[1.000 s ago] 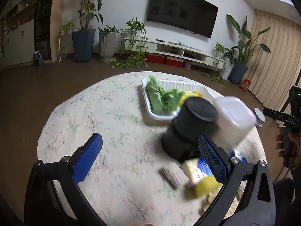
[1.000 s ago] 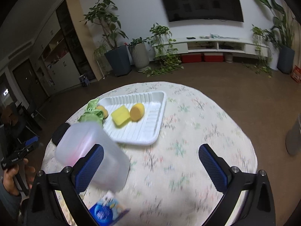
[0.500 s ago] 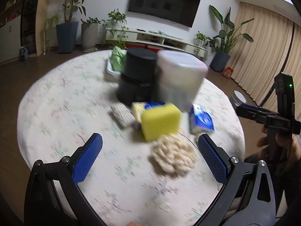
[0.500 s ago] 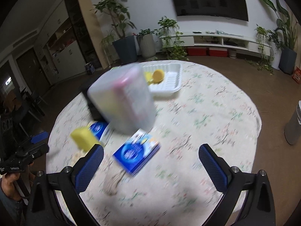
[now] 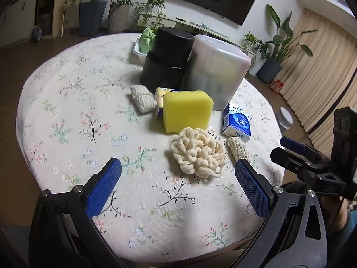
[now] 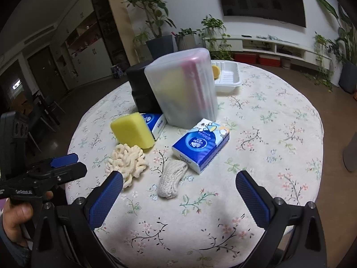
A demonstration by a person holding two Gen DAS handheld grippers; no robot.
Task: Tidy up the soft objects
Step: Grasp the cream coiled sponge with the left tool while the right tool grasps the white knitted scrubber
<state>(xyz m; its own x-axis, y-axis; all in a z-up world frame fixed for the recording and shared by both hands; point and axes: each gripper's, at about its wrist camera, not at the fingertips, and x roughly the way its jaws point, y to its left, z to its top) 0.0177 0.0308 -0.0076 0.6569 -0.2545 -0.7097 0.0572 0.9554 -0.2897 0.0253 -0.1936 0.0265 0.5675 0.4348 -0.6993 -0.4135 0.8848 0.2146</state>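
White tray (image 5: 138, 51) mostly behind black canister (image 5: 166, 59); frosted container (image 5: 214, 71) contents blurred; second tissue pack (image 5: 161, 93) half behind yellow sponge (image 5: 186, 110)

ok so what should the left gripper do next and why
Probably ease the left gripper forward and down over the cream loopy scrubber. Its jaws are open and empty, and the scrubber lies loose on the tablecloth just ahead between the fingers, the nearest soft thing, touching the yellow sponge behind it.
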